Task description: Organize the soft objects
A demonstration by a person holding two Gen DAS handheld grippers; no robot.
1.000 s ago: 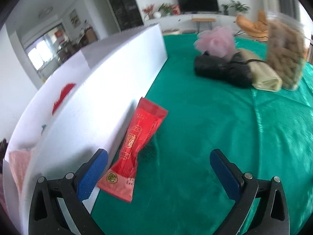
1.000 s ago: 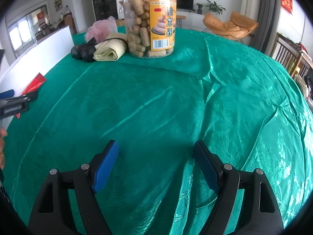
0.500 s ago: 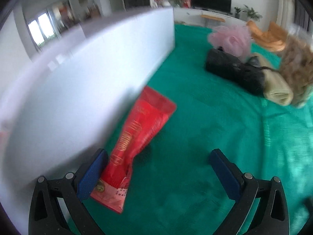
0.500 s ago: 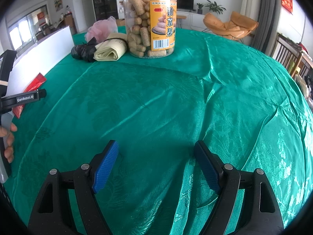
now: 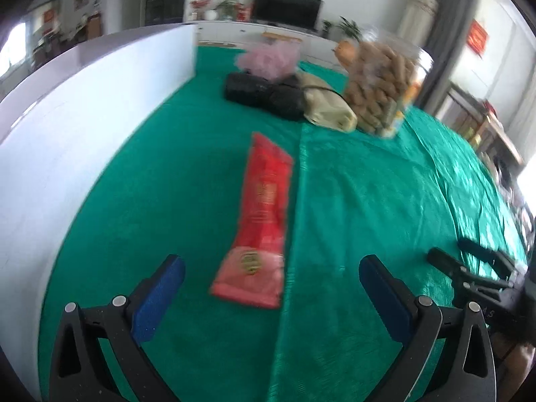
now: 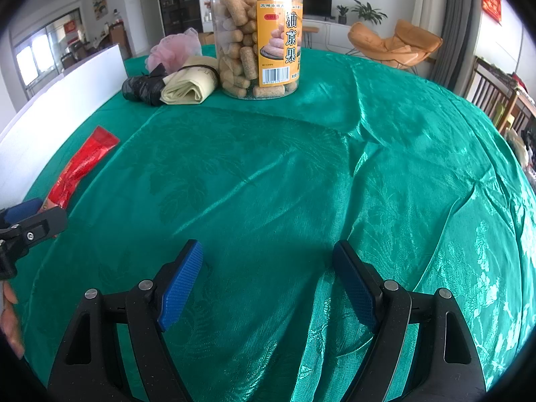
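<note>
Left gripper (image 5: 271, 288) hangs low over the shiny green satin tablecloth (image 5: 368, 207), blue-padded jaws spread wide and holding nothing. Right in line between them lies the long red plastic packet with gold print (image 5: 264, 207), flat on the cloth, its near end just ahead of the jaw tips, its far end pointing toward the cluster at the back. To the left stands the tall white foam box wall (image 5: 83, 127), with a strip of green showing between it and the packet.

At the far end sit a pink mesh puff (image 5: 268, 60), a crumpled black plastic bag (image 5: 264, 92) in front of it, a folded pale yellow bag (image 5: 326, 107) touching the black one, and a clear plastic jar of tan biscuit sticks with an orange label (image 6: 258, 33) just beside the yellow bag.

Over on the right wrist view, the right gripper (image 6: 268, 281) is also wide open and empty, hovering above bare cloth, well apart from the packet. The other gripper's black tip pokes in at that view's left edge, with fingertips (image 6: 10, 321) of a hand below it.
</note>
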